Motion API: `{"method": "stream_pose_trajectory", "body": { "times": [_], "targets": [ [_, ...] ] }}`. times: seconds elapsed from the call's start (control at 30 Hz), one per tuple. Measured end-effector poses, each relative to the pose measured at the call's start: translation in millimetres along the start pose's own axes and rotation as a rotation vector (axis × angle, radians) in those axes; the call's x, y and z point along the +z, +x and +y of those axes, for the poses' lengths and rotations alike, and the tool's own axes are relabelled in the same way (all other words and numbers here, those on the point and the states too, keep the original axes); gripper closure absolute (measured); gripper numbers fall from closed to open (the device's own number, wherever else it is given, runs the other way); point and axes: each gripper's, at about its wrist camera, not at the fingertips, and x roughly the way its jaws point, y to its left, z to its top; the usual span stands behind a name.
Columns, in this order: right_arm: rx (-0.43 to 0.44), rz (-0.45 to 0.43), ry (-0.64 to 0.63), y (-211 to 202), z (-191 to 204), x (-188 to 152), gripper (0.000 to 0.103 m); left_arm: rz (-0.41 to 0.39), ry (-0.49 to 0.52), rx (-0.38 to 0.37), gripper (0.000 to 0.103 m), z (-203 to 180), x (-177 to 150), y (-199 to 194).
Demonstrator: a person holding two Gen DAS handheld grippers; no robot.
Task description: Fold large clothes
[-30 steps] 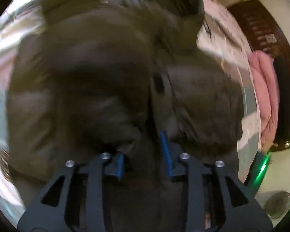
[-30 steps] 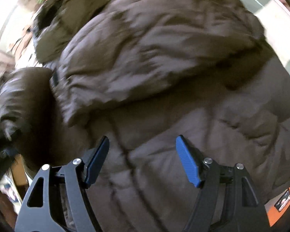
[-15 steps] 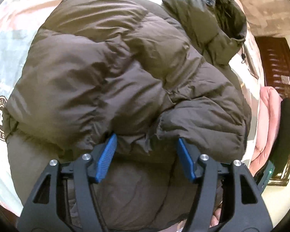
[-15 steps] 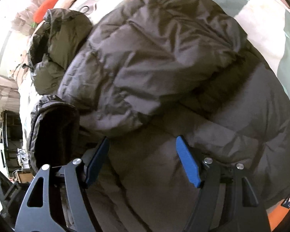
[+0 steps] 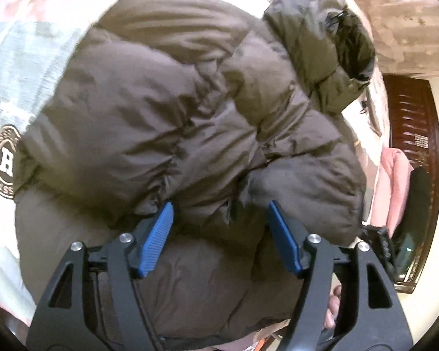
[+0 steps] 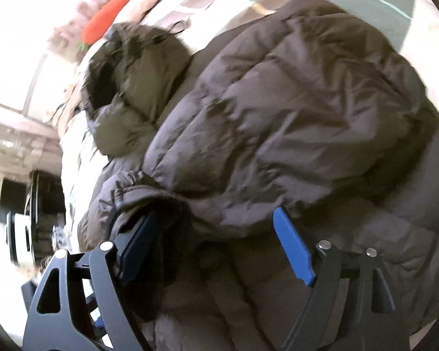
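Jacket: brown puffer jacket (image 5: pixel 172 134), lying on the bed (image 5: pixel 20 58), both sleeves folded across the body, hood (image 5: pixel 330 52) at the far end.
Sleeves: cuff (image 6: pixel 149 201) of one sleeve sits just ahead of the right hand-held gripper; the other sleeve end (image 5: pixel 304 187) lies ahead of the left one.
Stage: my read is sleeves are done, the lengthwise fold of the body is not yet done.
Left hand-held gripper (image 5: pixel 219 237): jaws apart and opening. Nothing clamped; puffy fabric bulges up between the blue pads (image 5: pixel 158 234) but they don't press it.
Right hand-held gripper (image 6: pixel 216 248): jaws apart and opening, wide. Left pad (image 6: pixel 137 245) is at the dark cuff opening, contact unclear; no grip on anything.
Next step, how to do it well: take the hem at both corners at once, one gripper per side, and bite deep enough to catch both layers, since the slick shell will slip out of a shallow pinch.
Fold: lift just enough to clear, carry the hem toward the hood evenly so the sleeves stay tucked inside.
Risk: padding springs back; press the fold down before letting go.
Background: pink bedding (image 5: pixel 395 181) at the bed's side, not involved.
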Motion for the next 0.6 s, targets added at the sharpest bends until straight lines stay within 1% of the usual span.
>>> {"method": "stream_pose_trajectory", "body": {
  "times": [0.03, 0.07, 0.13, 0.2, 0.27, 0.3, 0.33, 0.37, 0.43, 0.47, 0.5, 0.53, 0.57, 0.6],
  "targets": [
    [-0.002, -0.002, 0.019, -0.7, -4.3, 0.4, 0.021, -0.026, 0.024, 0.021, 0.026, -1.6, -0.3, -8.8],
    [0.008, 0.002, 0.044, -0.5, -9.1, 1.8, 0.021, -0.051, 0.045, 0.049, 0.025, -2.4, 0.1, -15.5],
    [0.021, 0.003, 0.066, -2.0, -13.1, 4.8, 0.021, -0.081, 0.058, 0.08, 0.024, 0.0, 3.4, -23.7],
    [0.047, 0.0, 0.061, -3.5, -11.4, 8.9, 0.021, -0.088, 0.03, 0.073, 0.024, 8.9, 8.7, -26.9],
    [0.074, 0.004, 0.067, -2.4, -7.5, 12.2, 0.021, -0.081, -0.021, 0.07, 0.024, 21.3, 14.2, -25.1],
    [0.064, -0.002, 0.074, -4.0, -7.6, 12.8, 0.021, -0.077, -0.041, 0.072, 0.024, 26.1, 16.4, -23.1],
    [0.041, -0.023, 0.09, -6.8, -8.6, 13.4, 0.021, -0.074, -0.065, 0.072, 0.024, 31.7, 18.6, -21.5],
    [-0.004, -0.071, 0.139, -14.7, -14.4, 11.3, 0.021, -0.076, -0.08, 0.068, 0.024, 34.6, 20.1, -20.6],
    [-0.064, -0.17, 0.261, -32.8, -31.3, 3.4, 0.021, -0.088, -0.095, 0.056, 0.024, 36.5, 23.4, -21.0],
    [-0.063, -0.198, 0.311, -38.7, -39.6, -0.8, 0.021, -0.096, -0.09, 0.054, 0.024, 34.3, 25.2, -21.1],
    [-0.037, -0.18, 0.308, -36.4, -41.6, -2.3, 0.02, -0.106, -0.074, 0.059, 0.023, 30.9, 27.4, -21.9],
    [-0.02, -0.123, 0.281, -27.7, -40.0, -1.2, 0.018, -0.107, -0.058, 0.069, 0.022, 26.8, 29.3, -20.9],
    [0.007, -0.019, 0.24, -9.3, -35.7, -1.9, 0.018, -0.108, -0.044, 0.079, 0.022, 23.4, 31.0, -19.8],
    [0.03, 0.02, 0.236, -1.0, -33.9, -4.0, 0.018, -0.109, -0.035, 0.087, 0.021, 20.4, 33.0, -18.1]
  ]
}}
